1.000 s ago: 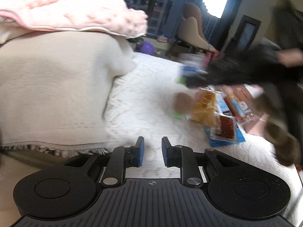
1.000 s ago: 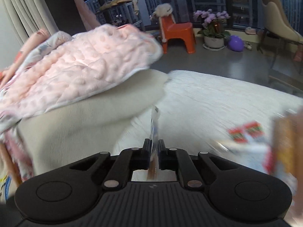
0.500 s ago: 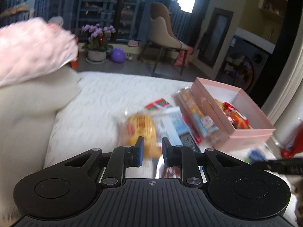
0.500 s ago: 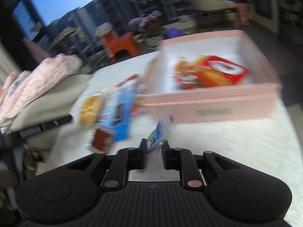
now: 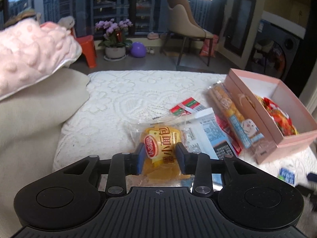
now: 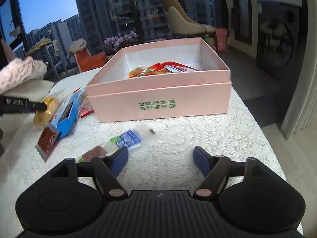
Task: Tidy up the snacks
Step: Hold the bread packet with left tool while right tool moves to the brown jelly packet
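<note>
The left tool (image 5: 160, 157) is opening around the soft, crinkly yellow bread pack (image 5: 160, 148); the right tool (image 6: 160, 159) is opening on nothing; grab the pack's middle gently.

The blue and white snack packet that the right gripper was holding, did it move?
Yes. The packet left the opening right gripper and now lies on the white cover, in front of the pink box.

Left gripper (image 5: 160, 154), jaws opening, straddles the yellow bread packet (image 5: 161, 138) beside the pink box (image 5: 277, 138).
</note>
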Action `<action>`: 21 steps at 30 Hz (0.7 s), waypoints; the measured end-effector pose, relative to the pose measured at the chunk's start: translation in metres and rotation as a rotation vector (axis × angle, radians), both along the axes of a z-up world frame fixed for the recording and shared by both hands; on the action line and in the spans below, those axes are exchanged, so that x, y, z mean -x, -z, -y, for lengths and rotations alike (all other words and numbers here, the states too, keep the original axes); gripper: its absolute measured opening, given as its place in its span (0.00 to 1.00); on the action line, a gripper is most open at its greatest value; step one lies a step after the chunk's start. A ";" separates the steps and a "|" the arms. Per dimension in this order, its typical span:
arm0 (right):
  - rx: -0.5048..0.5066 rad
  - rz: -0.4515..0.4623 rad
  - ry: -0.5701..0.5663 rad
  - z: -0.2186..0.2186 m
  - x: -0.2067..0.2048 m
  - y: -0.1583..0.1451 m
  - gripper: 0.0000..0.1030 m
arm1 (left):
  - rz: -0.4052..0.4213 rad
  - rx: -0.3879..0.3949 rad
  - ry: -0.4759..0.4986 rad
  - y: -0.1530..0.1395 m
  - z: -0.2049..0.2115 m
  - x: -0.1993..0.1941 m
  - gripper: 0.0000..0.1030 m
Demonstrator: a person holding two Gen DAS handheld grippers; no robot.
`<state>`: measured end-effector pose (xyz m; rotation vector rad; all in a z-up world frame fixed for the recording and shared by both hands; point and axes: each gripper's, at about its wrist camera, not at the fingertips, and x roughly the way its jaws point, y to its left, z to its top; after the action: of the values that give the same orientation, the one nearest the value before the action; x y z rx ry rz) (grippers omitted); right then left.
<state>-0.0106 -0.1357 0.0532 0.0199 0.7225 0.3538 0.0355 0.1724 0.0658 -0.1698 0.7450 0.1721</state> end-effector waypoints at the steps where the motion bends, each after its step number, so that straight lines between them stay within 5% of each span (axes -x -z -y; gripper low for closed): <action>1: 0.034 0.007 -0.006 -0.007 0.001 0.000 0.75 | 0.001 0.012 -0.009 0.001 -0.002 -0.001 0.45; 5: 0.079 0.011 -0.024 -0.019 -0.001 -0.001 0.81 | -0.004 0.085 -0.037 0.008 -0.016 -0.008 0.59; 14: 0.092 0.009 -0.031 -0.021 -0.001 0.000 0.83 | 0.051 0.281 -0.003 0.027 -0.041 -0.004 0.59; 21: 0.110 -0.014 -0.070 -0.024 -0.002 0.000 0.96 | 0.030 0.289 0.024 0.020 -0.031 0.019 0.54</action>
<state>-0.0087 -0.1115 0.0530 -0.1069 0.7567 0.3804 0.0165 0.2037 0.0454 -0.4375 0.7391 0.0381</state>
